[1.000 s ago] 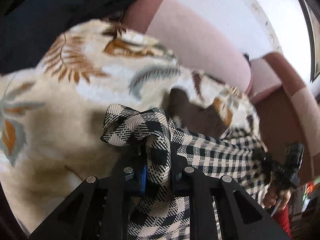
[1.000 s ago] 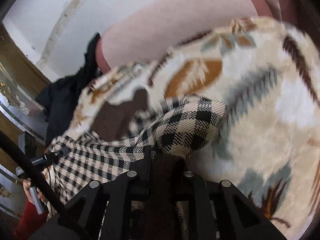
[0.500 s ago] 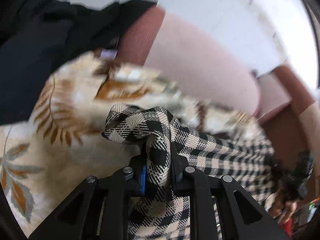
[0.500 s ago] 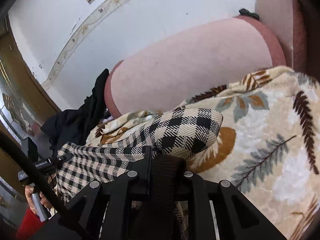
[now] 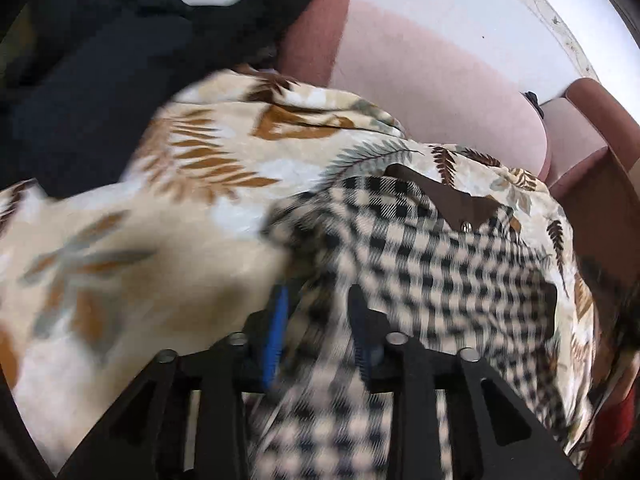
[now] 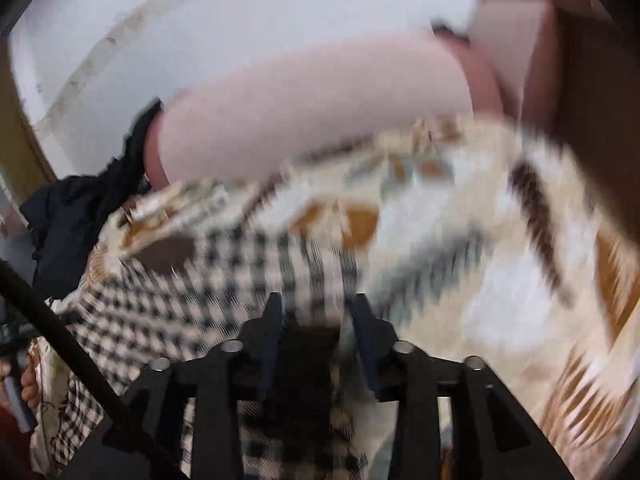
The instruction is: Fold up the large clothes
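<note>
Between the fingers of the left gripper [image 5: 316, 312] lies the checked garment [image 5: 420, 264], black-and-cream plaid; the jaws are opening, the fabric runs through the gap, and no pad clearly presses on it, though motion blur hides the contact. Ahead and to the right of that gripper the garment spreads flat over a leaf-print blanket [image 5: 160, 216], with a brown collar patch [image 5: 444, 196] and a small metal snap at its far edge. Left of the gripper only blanket shows, cream with orange and grey leaves. Further ahead stands a pink sofa back [image 5: 432, 80] with darker reddish trim, and up to the left a dark navy cloth heap [image 5: 100, 72] sits on the sofa. At the far right edge a bit of red sleeve shows, blurred.

Over at the right gripper [image 6: 316, 312] the jaws are opening too, fingers set apart, with the checked garment [image 6: 224, 280] bunched in the gap and just ahead; the frame is heavily blurred, so grip contact cannot be told, but it looks let go. Left of this gripper the plaid stretches away, brown patch [image 6: 168, 252] at its far side. Right of it lies the blanket [image 6: 500, 260]. Ahead is the sofa back [image 6: 320, 112], with the dark cloth [image 6: 88, 216] at its left end. A black cable [image 6: 68, 344] crosses the lower left, beside a hand [image 6: 28, 380] on a handle.
</note>
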A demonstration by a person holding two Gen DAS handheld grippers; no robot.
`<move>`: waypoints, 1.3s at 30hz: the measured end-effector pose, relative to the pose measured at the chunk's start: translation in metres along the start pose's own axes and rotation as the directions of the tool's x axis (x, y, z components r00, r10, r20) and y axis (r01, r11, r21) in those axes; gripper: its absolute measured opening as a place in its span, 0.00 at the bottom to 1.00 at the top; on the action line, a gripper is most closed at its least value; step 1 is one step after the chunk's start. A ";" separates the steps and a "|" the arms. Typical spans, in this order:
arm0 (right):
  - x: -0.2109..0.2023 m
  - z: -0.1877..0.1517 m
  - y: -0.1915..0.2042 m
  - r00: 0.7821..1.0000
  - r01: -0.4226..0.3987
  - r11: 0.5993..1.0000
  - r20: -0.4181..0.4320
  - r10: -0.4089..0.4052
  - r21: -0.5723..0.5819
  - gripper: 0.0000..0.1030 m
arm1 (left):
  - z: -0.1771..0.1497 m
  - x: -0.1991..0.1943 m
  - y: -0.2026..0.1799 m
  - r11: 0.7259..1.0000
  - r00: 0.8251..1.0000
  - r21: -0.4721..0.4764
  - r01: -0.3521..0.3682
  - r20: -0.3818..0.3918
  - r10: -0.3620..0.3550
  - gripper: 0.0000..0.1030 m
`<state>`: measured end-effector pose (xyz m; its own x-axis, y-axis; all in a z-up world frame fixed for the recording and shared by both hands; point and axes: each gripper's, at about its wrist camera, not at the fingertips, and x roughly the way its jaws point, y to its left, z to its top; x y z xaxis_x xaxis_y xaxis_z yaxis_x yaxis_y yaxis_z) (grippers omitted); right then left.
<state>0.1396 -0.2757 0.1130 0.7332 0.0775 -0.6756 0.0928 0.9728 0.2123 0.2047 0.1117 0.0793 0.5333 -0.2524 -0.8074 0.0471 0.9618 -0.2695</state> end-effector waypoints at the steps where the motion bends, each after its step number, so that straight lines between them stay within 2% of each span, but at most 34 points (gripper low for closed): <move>1: 0.010 0.012 0.013 0.997 -0.064 0.998 -0.034 0.063 -0.022 0.62 | -0.007 -0.011 0.003 1.000 1.000 -0.020 0.000 0.002 0.000 0.39; 2: 0.022 0.021 0.024 0.990 -0.115 0.992 -0.083 0.111 -0.042 0.70 | -0.020 -0.025 0.007 0.999 1.000 -0.050 0.016 0.002 -0.016 0.41; 4: 0.063 0.038 0.052 0.965 -0.204 0.975 -0.184 0.185 -0.087 0.73 | -0.043 -0.043 0.012 0.993 0.998 -0.102 0.066 0.009 -0.066 0.49; 7: 0.126 0.057 0.084 0.957 -0.187 0.973 -0.248 0.149 -0.135 0.73 | -0.070 -0.051 0.023 0.983 0.994 -0.151 0.104 0.046 -0.098 0.49; 9: 0.167 0.064 0.097 0.940 -0.181 0.972 -0.315 0.128 -0.147 0.73 | -0.080 -0.047 0.034 0.975 0.989 -0.174 0.134 0.088 -0.120 0.49; 11: 0.207 0.056 0.112 0.916 -0.138 0.970 -0.397 0.049 -0.199 0.75 | -0.082 -0.036 0.042 0.975 0.991 -0.183 0.128 0.062 -0.118 0.49; 13: 0.223 0.043 0.131 0.907 -0.121 0.951 -0.420 -0.010 -0.284 0.75 | -0.081 -0.030 0.046 0.980 0.992 -0.159 0.122 0.051 -0.115 0.49; 14: 0.224 0.038 0.141 0.895 -0.164 0.942 -0.445 0.018 -0.292 0.56 | -0.081 -0.030 0.047 0.985 0.994 -0.142 0.098 0.061 -0.090 0.49; 15: 0.226 0.035 0.145 0.878 -0.193 0.942 -0.477 0.040 -0.276 0.47 | -0.081 -0.030 0.047 0.989 0.996 -0.129 0.073 0.068 -0.064 0.49; 17: 0.221 0.034 0.157 0.864 -0.222 0.924 -0.503 0.038 -0.312 0.14 | -0.081 -0.029 0.049 0.990 0.996 -0.124 0.061 0.066 -0.053 0.49; 18: 0.217 0.036 0.162 0.872 -0.212 0.917 -0.490 0.020 -0.339 0.13 | -0.081 -0.028 0.051 0.988 0.996 -0.135 0.073 0.060 -0.066 0.48; 20: 0.208 0.047 0.169 0.908 -0.148 0.898 -0.417 -0.042 -0.414 0.11 | -0.082 -0.030 0.054 0.982 0.994 -0.160 0.098 0.058 -0.089 0.48; 21: 0.205 0.058 0.170 0.930 -0.089 0.898 -0.358 -0.079 -0.430 0.11 | -0.082 -0.031 0.055 0.981 0.994 -0.167 0.101 0.063 -0.091 0.48; 24: 0.212 0.074 0.178 0.959 0.006 0.906 -0.255 -0.126 -0.423 0.11 | -0.082 -0.033 0.058 0.981 0.994 -0.175 0.088 0.075 -0.076 0.49; 26: 0.230 0.071 0.182 0.956 0.054 0.906 -0.241 -0.169 -0.420 0.12 | -0.083 -0.031 0.059 0.980 0.995 -0.182 0.086 0.064 -0.075 0.49; 29: 0.253 0.059 0.175 0.932 0.141 0.896 -0.248 -0.263 -0.421 0.18 | -0.085 -0.030 0.060 0.981 0.997 -0.182 0.067 0.052 -0.059 0.49; 30: 0.254 0.057 0.172 0.931 0.160 0.899 -0.241 -0.275 -0.407 0.18 | -0.085 -0.031 0.061 0.982 0.997 -0.181 0.062 0.053 -0.053 0.49; 32: 0.237 0.064 0.162 0.946 0.170 0.930 -0.210 -0.246 -0.326 0.26 | -0.083 -0.035 0.063 0.980 0.997 -0.188 0.066 0.062 -0.055 0.49; 35: 0.196 0.083 0.161 0.968 0.201 0.944 -0.096 -0.233 -0.261 0.29 | -0.080 -0.043 0.070 0.971 0.994 -0.224 0.083 0.084 -0.066 0.49; 36: 0.188 0.088 0.165 0.975 0.170 0.952 -0.097 -0.199 -0.253 0.29 | -0.079 -0.045 0.072 0.968 0.994 -0.234 0.087 0.090 -0.067 0.49; 37: 0.183 0.091 0.172 0.982 0.104 0.965 -0.130 -0.138 -0.241 0.29 | -0.079 -0.047 0.073 0.966 0.993 -0.241 0.090 0.096 -0.068 0.49; 39: 0.182 0.091 0.188 0.971 -0.028 0.976 -0.236 -0.024 -0.215 0.29 | -0.078 -0.051 0.076 0.965 0.992 -0.248 0.088 0.105 -0.064 0.49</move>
<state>0.3513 -0.0985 0.0942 0.5508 0.1035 -0.8282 -0.0749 0.9944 0.0745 0.1151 0.1891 0.0590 0.6146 -0.3006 -0.7293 -0.1168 0.8797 -0.4610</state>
